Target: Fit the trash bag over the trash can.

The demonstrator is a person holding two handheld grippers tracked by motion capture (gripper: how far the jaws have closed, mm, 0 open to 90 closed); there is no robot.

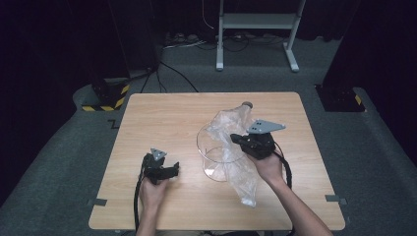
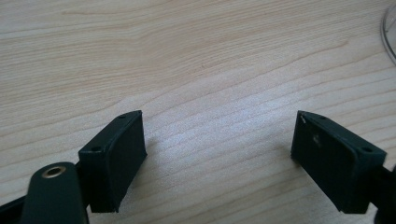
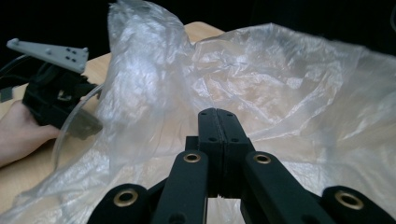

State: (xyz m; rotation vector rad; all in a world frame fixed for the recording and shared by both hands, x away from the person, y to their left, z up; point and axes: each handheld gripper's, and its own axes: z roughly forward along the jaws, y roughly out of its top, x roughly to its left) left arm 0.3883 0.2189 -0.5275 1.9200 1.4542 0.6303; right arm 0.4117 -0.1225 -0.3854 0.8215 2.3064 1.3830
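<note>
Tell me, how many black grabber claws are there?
2. The left gripper rests open on the table; the right gripper pinches the plastic bag over the clear container.

Clear film, clear tub, pale wood, black matt plastic

The bag (image 3: 261, 79) is thin clear plastic film, crinkled and glossy where light catches it. The tub (image 1: 216, 157) is smooth, transparent and hard, plastic or glass, cannot tell which. The counter (image 2: 187, 60) is light wood-grain, smooth with a soft sheen. The right hand-held gripper (image 3: 218, 116) and left hand-held gripper (image 2: 219, 154) are matt black plastic with brass-coloured metal rivets; the pads (image 2: 119, 163) look dull and rubbery. The floor (image 1: 59, 162) is grey carpet, rough.
</note>
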